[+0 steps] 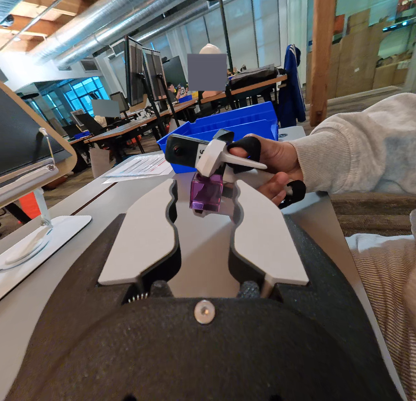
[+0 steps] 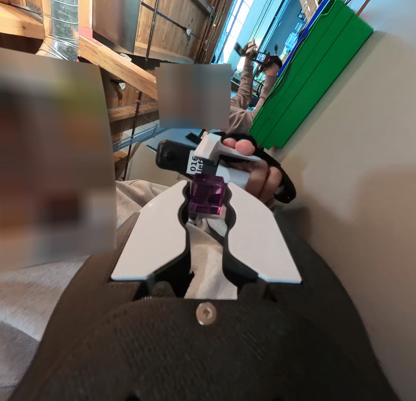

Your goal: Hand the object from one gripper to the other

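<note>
**Item:** purple cube (image 1: 206, 194), see-through, held in the air above the grey table (image 1: 108, 201), in front of a blue bin (image 1: 236, 122).

**Holder:** right gripper (image 2: 206, 185), clamped on the cube, one fingertip pressed to each of two opposite faces. Cube sits at the very tips, not deep in the jaws. In the left wrist view, enters from above and from the right, with the person's hand (image 1: 279, 163) around its handle.

**Receiver:** left gripper (image 1: 205, 182), released, fingers spread wider than the cube. Cube level with its fingertips, or just past them, and roughly centred in the gap. Clear space on both sides, no contact visible. Approach set crosswise to the right gripper's, so apparently aimed at the two free faces.

**Step in hand:** judged to be the meeting point of the handover. Object presented, second grip lined up but not yet taken.

**Next move calls for:**
- easing the left gripper a little further forward, so the pads cover the free faces rather than only the near edge;
- closing squarely on those faces;
- opening the right gripper only once the new grip feels firm.

**Risk:** smooth, hard faces, likely to slip or twist under an off-centre pinch.
</note>
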`<action>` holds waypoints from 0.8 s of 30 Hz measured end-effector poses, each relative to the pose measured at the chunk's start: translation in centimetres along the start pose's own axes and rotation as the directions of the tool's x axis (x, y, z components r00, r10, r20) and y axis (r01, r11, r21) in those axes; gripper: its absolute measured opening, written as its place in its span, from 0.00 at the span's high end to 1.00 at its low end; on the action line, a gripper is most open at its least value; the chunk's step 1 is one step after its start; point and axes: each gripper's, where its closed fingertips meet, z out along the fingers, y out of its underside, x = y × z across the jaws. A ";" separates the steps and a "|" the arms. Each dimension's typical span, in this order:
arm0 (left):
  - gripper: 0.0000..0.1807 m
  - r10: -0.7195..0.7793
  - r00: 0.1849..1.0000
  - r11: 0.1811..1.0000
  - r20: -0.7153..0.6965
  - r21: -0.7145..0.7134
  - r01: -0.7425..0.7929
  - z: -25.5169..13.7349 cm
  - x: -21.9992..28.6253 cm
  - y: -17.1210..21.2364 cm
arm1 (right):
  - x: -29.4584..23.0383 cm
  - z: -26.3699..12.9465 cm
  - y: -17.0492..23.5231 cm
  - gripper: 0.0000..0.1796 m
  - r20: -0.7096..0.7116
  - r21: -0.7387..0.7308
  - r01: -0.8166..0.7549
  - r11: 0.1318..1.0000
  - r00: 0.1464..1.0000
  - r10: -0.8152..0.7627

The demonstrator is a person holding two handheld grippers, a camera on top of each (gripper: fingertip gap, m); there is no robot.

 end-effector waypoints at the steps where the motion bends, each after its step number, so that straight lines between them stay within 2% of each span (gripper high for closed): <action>1: 0.74 0.006 1.000 1.000 -0.009 -0.006 -0.006 0.1 0.2 0.2 | -0.1 0.1 0.2 0.84 0.008 -0.009 -0.007 1.000 1.000 0.007; 8: 0.84 0.054 0.998 0.998 -0.027 -0.031 -0.055 0.2 0.8 0.5 | -0.1 0.4 0.9 0.84 0.027 -0.048 -0.038 0.998 0.999 0.039; 15: 0.84 0.026 0.999 0.998 -0.024 -0.054 -0.028 0.2 0.5 0.7 | 0.2 0.4 0.4 0.83 0.026 -0.008 -0.021 1.000 0.999 0.021; 17: 0.85 -0.017 1.000 0.999 -0.022 -0.051 0.016 0.2 0.3 0.7 | 0.8 0.4 -0.5 0.75 -0.013 0.053 0.019 0.998 1.000 -0.019; 20: 0.85 -0.114 0.993 0.992 -0.032 -0.053 0.113 0.1 -0.2 0.8 | 0.9 -0.7 -2.3 0.72 -0.040 0.153 0.062 0.986 0.998 -0.056; 22: 0.85 -0.231 0.971 0.972 -0.062 -0.064 0.227 0.1 -0.4 1.2 | 0.8 -1.4 -3.4 0.69 -0.071 0.210 0.122 0.970 0.991 -0.109; 24: 0.85 -0.392 0.913 0.920 -0.115 -0.065 0.387 0.1 -0.5 1.3 | 0.7 -1.9 -4.1 0.67 -0.141 0.222 0.240 0.945 0.967 -0.212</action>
